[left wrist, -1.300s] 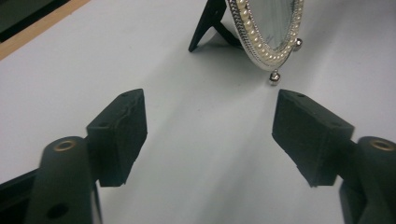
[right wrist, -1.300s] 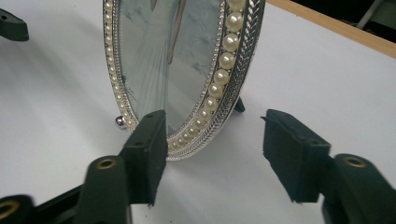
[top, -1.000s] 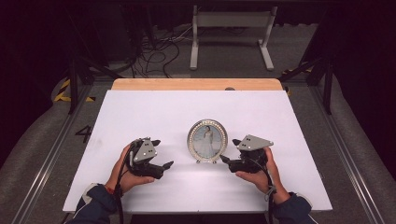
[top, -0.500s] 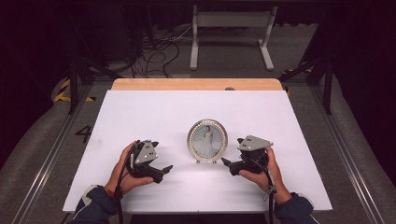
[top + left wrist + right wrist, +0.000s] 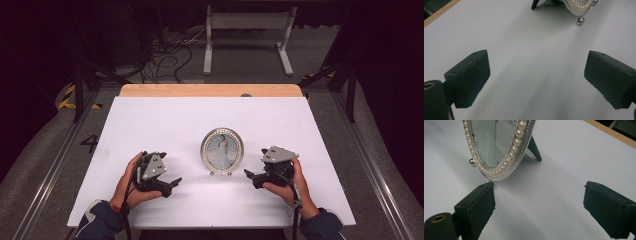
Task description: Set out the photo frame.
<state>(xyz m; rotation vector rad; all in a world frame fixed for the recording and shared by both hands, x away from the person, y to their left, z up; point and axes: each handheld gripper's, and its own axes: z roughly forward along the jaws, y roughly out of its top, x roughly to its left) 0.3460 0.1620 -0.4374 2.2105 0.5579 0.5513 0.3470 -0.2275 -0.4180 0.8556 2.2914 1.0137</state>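
Frame: an oval silver photo frame edged with pearl beads (image 5: 222,151) stands upright on small ball feet near the middle of the worktop, between the two tools, its face turned to the person's side; it holds a picture of a figure in a pale dress.
Frame prop: in the right gripper view a dark back leg (image 5: 534,145) props the oval silver photo frame (image 5: 499,147) from behind; the left gripper view catches the frame's lower rim (image 5: 580,4) and one ball foot at the top edge.
Right tool: the right tool (image 5: 251,175) lies low just beside the frame's right side, jaws spread wide after just opening, nothing between them; in its own view the left jaw tip sits right under the frame's beaded rim, contact unclear.
Left tool: the left tool (image 5: 172,183) rests near the frame's left side, apart from it, pointing towards it; jaws spread after just opening, bare worktop between them.
Hands: each hand wraps a tool body, dark sleeves at the near edge.
Worktop: a white sheet-covered worktop (image 5: 165,120) with a wooden strip (image 5: 210,90) along its far edge.
Beyond: cables and a grey metal stand (image 5: 247,37) on the floor.
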